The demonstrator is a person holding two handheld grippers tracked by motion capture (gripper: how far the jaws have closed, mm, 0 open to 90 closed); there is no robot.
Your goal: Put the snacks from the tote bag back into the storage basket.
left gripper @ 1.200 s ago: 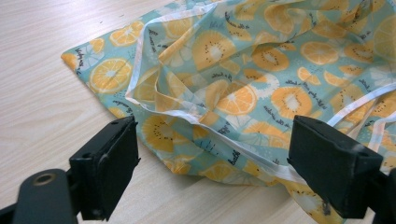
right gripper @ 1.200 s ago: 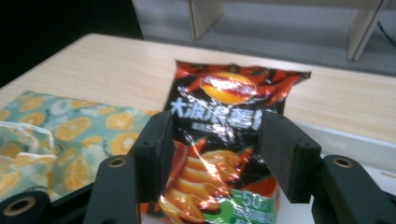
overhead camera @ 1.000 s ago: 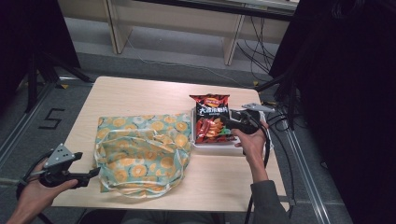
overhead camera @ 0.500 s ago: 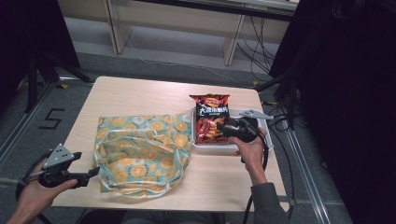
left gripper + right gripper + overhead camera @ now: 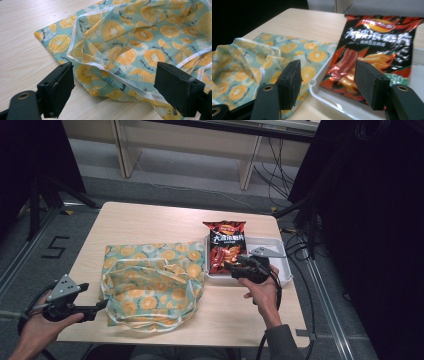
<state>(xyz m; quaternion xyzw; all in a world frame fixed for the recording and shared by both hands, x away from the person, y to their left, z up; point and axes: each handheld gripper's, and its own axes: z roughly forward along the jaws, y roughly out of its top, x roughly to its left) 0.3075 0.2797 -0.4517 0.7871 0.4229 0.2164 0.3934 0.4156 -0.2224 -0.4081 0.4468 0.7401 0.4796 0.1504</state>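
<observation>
Now the right gripper [image 5: 235, 267] has its fingers [image 5: 290, 80] spread wide, having just been opening, with nothing pinched: in the right gripper view the lower corner of the red and black foil bag of crisps [image 5: 374, 50] shows through the gap between them, apart from both pads. That bag lies flat in the shallow white plastic tray [image 5: 280, 270] on the right of the light wooden table [image 5: 150, 222], its long axis running away from the person, its top edge hanging past the tray's far rim. It lies just ahead of the right fingers, so the right hand [image 5: 262, 290] is much the nearer. The left gripper [image 5: 97, 306] rests at the near left corner, fingers [image 5: 58, 87] likewise spread and empty, pointing at the crumpled teal cloth bag printed with orange slices [image 5: 150, 282] just beside the tray.
</observation>
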